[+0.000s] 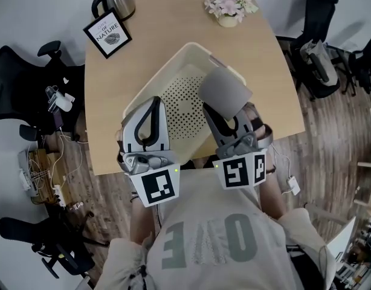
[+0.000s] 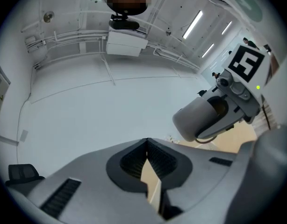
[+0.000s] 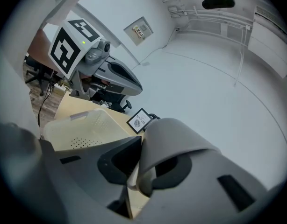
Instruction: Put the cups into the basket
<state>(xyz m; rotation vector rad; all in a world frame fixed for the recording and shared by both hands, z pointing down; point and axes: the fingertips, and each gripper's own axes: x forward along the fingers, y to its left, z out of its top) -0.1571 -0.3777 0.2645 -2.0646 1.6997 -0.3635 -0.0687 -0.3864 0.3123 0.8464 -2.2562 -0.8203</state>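
Now we carry the grey cup (image 1: 225,91), clamped in the right gripper (image 3: 139,171), just above the basket (image 1: 187,48). The left gripper (image 2: 147,148), closed on nothing, hangs over the basket's near rim. Next, we think, we lower the cup inside the basket and release it.

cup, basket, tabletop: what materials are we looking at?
Cup: matte grey, no glare, smooth thick wall. It looks like ceramic or hard plastic; I can't tell which.
Basket: cream plastic by the look, with a moulded rim, a handle slot and a perforated floor.
Tabletop: light wood look with an even satin surface, likely laminate or veneer.
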